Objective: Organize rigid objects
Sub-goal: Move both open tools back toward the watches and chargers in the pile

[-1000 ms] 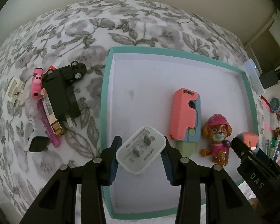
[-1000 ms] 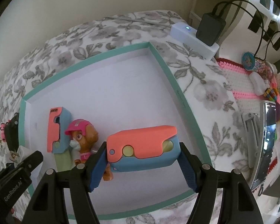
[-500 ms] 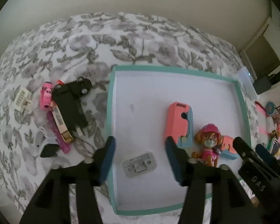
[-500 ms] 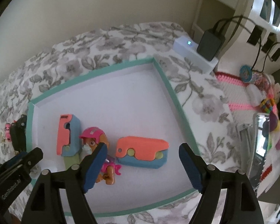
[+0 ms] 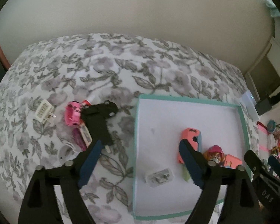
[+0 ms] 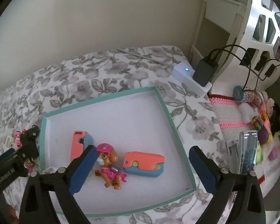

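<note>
You have just let go of both: the white charger (image 5: 159, 177) lies in the tray (image 5: 186, 99) below your opening, empty left gripper (image 5: 140, 165), the orange and blue block (image 6: 144, 164) below your opening, empty right gripper (image 6: 141, 171), so more things wait on the bed (image 5: 102, 71).

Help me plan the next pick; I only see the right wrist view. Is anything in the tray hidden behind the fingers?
Observer: Yes, a white charger lies prongs-up in the tray, near its left wall.
Operator: Is the left gripper holding it?
Observer: No. The left gripper is opening, and the charger lies free on the tray floor.
Operator: What remains outside?
Observer: A black plug partly covers a pink toy on the bedspread; a white plug lies apart, left of them.
</note>
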A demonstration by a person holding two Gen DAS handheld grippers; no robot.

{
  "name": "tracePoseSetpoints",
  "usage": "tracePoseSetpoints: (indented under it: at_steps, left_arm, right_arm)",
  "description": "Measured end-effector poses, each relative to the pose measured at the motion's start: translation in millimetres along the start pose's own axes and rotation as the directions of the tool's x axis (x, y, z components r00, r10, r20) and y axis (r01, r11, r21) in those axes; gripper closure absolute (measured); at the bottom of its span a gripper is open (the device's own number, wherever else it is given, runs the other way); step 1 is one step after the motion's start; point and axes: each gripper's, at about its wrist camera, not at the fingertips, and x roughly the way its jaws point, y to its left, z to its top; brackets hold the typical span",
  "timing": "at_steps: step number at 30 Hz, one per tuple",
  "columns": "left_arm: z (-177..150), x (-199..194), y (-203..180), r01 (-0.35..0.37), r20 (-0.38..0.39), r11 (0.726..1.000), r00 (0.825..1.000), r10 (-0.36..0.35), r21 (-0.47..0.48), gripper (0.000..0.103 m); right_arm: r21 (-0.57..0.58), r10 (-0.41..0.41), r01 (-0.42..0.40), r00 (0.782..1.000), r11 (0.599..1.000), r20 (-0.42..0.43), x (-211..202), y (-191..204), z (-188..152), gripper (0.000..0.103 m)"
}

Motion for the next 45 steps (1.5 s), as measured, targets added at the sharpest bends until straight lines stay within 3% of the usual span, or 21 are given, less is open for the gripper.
tracePoseSetpoints:
  at_steps: [9, 17, 23, 28, 38, 45]
  left_arm:
    - [6.6, -5.8, 27.6, -0.058, 0.032, 0.998, 0.998, 0.059, -0.034, 0.01]
    - [15.8, -19.5, 74.9, -0.117, 0.067, 0.988, 0.99, 0.124, -0.101, 0.01]
    - [17.7, -26.7, 112.3, -0.146, 0.067, 0.977, 0.985, 0.158, -0.153, 0.01]
    - [16.3, -29.8, 137.6, -0.128, 0.064, 0.972, 0.988, 0.143, -0.195, 0.01]
    - [12.0, -23.1, 180.7, -0.145, 0.02, 0.953, 0.988, 0.156, -0.268, 0.01]
    - [5.1, 10.2, 186.5, -0.124, -0.08, 0.958, 0.991, 0.107, -0.258, 0.01]
  right_arm:
    - [-0.026, 0.015, -0.015, 1.0, 1.0, -0.006, 3.4, 12.8, -3.9, 0.0]
    - [-0.061, 0.042, -0.043, 0.999, 0.997, -0.014, 5.0, 36.1, -7.3, 0.0]
    - [-0.116, 0.115, -0.116, 0.993, 0.986, -0.02, 3.1, 71.3, -12.3, 0.0]
    - [-0.173, 0.176, -0.179, 0.984, 0.968, -0.034, 1.4, 112.1, -21.1, 0.0]
    - [-0.279, 0.245, -0.262, 0.965, 0.924, -0.097, 10.5, 179.3, -42.4, 0.0]
    - [-0.317, 0.252, -0.285, 0.957, 0.905, -0.141, 20.2, 210.1, -55.5, 0.0]
